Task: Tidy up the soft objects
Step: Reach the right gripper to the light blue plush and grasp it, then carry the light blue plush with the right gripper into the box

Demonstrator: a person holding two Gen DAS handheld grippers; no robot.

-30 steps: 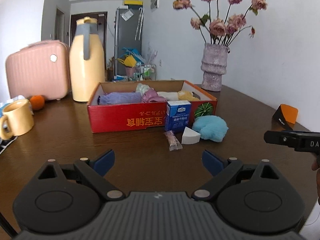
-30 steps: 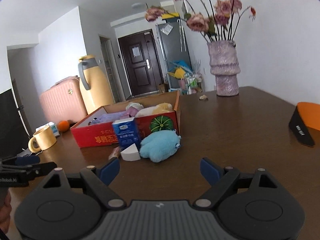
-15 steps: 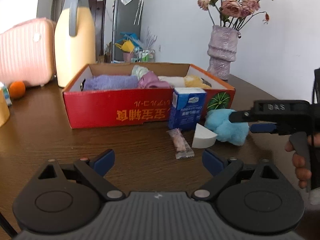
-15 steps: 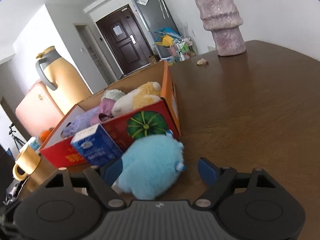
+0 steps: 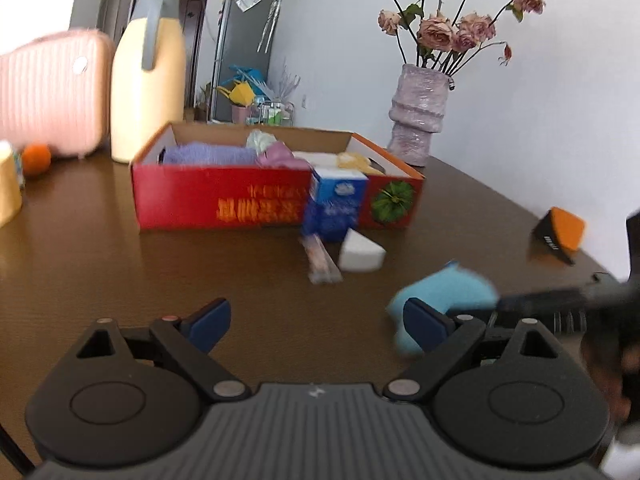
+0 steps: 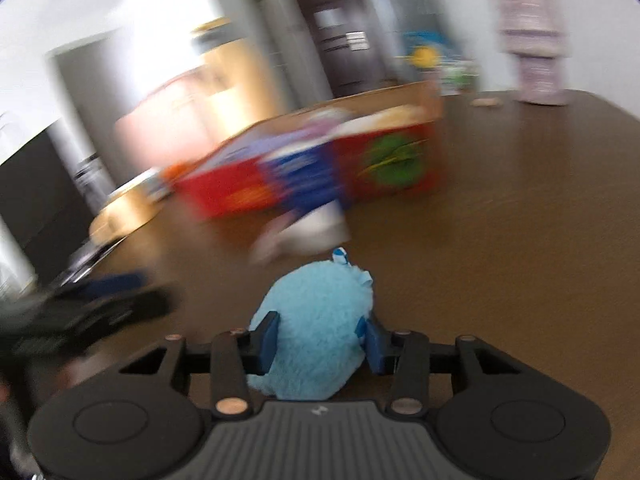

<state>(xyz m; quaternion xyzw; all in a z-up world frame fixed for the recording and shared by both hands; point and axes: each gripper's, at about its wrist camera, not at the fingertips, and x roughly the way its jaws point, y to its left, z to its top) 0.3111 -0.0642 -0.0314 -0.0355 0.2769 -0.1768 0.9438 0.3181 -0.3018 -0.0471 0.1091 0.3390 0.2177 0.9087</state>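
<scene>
Between right tongs [image 6: 320,338], blue plush [image 6: 316,320]

This is looking like a lived-in home: a brown wooden bench [image 5: 100,280] is carrying a vase [image 5: 418,116] of dried roses, a yellow jug [image 5: 148,80], a pink suitcase [image 5: 48,100] and an orange [image 5: 36,159]. Behind, a fridge [image 5: 244,52] and a dark door [image 6: 340,52] are standing against white walls.
</scene>
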